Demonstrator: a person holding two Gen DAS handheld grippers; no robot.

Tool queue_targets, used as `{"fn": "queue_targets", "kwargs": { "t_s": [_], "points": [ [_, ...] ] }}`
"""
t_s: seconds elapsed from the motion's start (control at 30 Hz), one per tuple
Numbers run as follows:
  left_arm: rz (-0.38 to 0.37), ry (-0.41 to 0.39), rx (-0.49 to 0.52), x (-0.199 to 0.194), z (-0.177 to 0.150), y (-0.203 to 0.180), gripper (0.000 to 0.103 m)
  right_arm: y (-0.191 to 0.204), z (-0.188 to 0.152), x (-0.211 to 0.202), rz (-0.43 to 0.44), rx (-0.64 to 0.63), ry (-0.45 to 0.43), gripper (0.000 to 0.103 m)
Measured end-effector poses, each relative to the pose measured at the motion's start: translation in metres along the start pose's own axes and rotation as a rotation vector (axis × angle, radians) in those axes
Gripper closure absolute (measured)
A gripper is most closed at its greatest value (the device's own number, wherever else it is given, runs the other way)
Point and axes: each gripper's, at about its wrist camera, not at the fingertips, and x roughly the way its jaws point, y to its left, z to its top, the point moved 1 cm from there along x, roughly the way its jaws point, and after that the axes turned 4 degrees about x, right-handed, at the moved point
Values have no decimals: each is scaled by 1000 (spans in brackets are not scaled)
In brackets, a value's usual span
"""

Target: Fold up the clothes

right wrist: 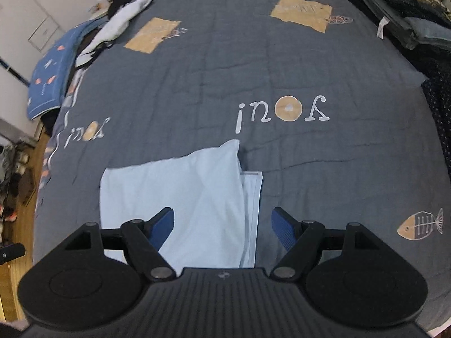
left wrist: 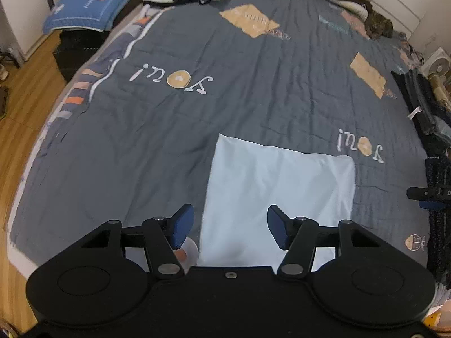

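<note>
A grey quilted bedspread with tan patches fills both views. A folded pale-blue cloth garment lies flat on it at lower centre. Above the garment, the left gripper and right gripper hang released, grasping nothing.

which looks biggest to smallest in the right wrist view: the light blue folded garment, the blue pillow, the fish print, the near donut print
1. light blue folded garment
2. blue pillow, farther away, so its true size is unsure
3. fish print
4. donut print, close to the fish in size
</note>
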Motion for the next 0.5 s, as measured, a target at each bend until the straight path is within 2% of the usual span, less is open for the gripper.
{"fn": "queue_targets", "kwargs": {
  "t_s": [0.23, 0.37, 0.5],
  "points": [
    [-80, 32, 88, 61, 17, 12, 47, 2, 19, 50, 1, 26, 3, 28],
    [-80, 46, 91, 94, 24, 25, 56, -3, 32, 90, -17, -14, -6, 28],
    [-84, 55, 67, 128, 34, 40, 58, -17, 44, 123, -32, -14, -6, 28]
  ]
}}
